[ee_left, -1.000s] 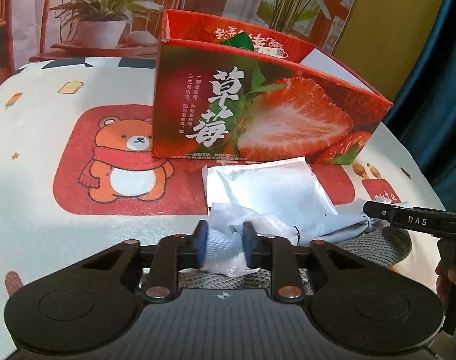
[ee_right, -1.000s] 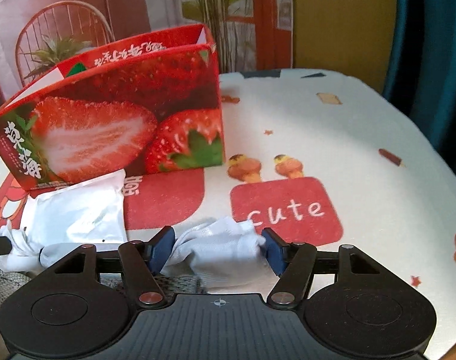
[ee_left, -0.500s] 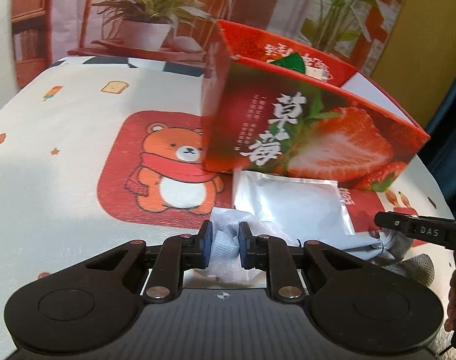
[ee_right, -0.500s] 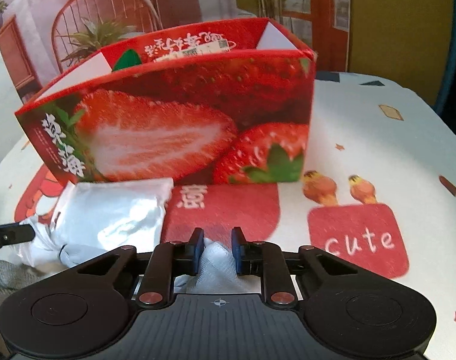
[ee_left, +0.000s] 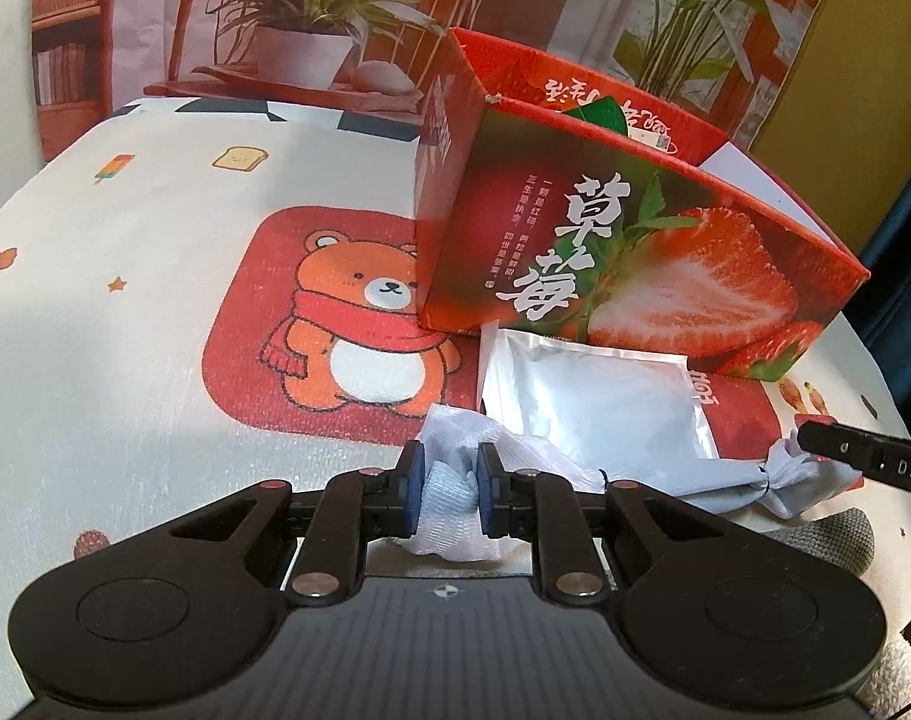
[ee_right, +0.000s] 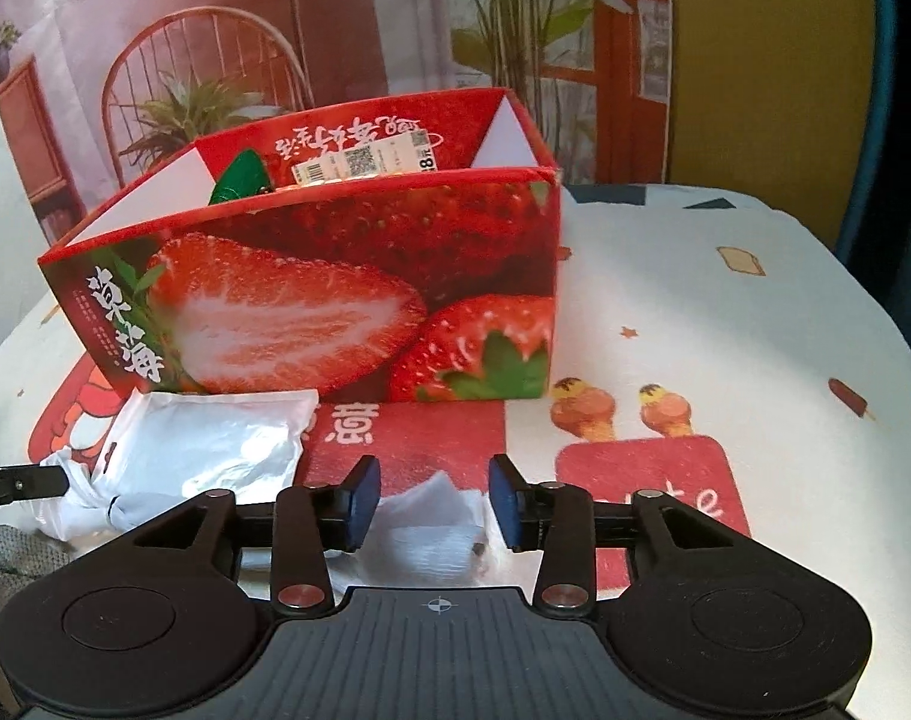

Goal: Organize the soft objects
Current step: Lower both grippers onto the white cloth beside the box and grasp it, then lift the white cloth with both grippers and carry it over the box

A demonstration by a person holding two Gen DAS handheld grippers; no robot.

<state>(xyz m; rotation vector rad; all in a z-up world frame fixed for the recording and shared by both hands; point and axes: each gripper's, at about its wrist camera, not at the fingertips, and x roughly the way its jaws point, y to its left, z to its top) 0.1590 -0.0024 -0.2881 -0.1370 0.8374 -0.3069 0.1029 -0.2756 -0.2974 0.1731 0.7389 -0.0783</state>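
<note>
A white, thin cloth (ee_left: 545, 462) lies stretched across the table in front of a silver pouch (ee_left: 599, 402). My left gripper (ee_left: 449, 489) is shut on the cloth's left end, which is bunched between the blue pads. In the right wrist view my right gripper (ee_right: 434, 501) has its jaws opening. The cloth's other end (ee_right: 431, 540) lies between the pads, and neither pad presses on it. Behind stands the open red strawberry box (ee_right: 335, 300), with the silver pouch (ee_right: 209, 444) at its foot.
A grey knitted piece (ee_left: 827, 540) lies under the cloth near the table's front edge. The tablecloth (ee_left: 155, 330) has a bear print to the left and a "cute" patch (ee_right: 653, 480) to the right. Potted plants and a chair stand behind the box.
My right gripper closed tight on the cloth's end half a second ago and has now spread its jaws off it. The left gripper has kept its grip on the other end.
</note>
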